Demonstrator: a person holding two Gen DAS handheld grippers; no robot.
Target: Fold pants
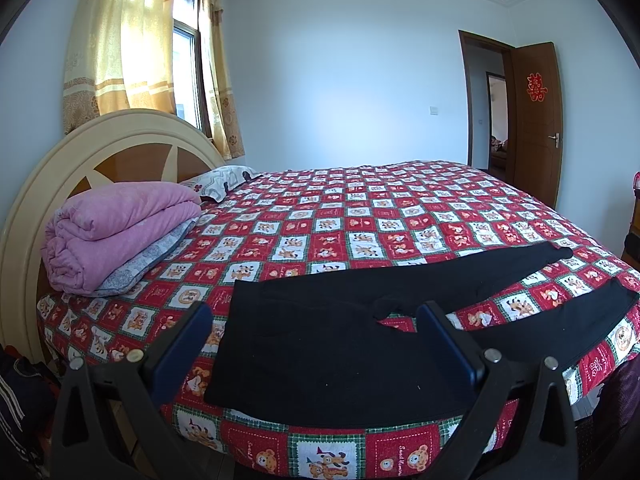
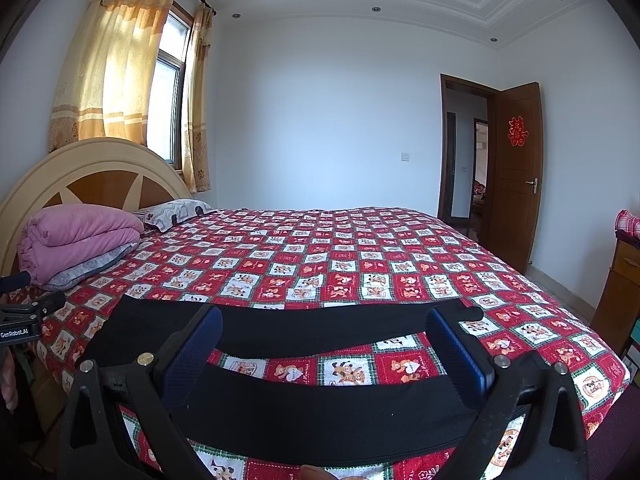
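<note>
Black pants [image 1: 320, 344] lie flat along the near edge of a bed with a red checkered cover [image 1: 360, 216]. The waist end is at the left and the two legs spread to the right with a gap between them. My left gripper [image 1: 316, 312] is open above the waist part, holding nothing. In the right wrist view the pants' legs [image 2: 320, 396] run across the frame, and my right gripper [image 2: 324, 316] is open over them, empty. The left gripper's body [image 2: 24, 320] shows at the left edge.
A folded pink quilt [image 1: 116, 224] and a pillow [image 1: 224, 178] lie by the headboard [image 1: 48, 176]. A curtained window is at the back left, an open brown door [image 1: 536, 120] at the right. A wooden cabinet [image 2: 620, 288] stands right of the bed.
</note>
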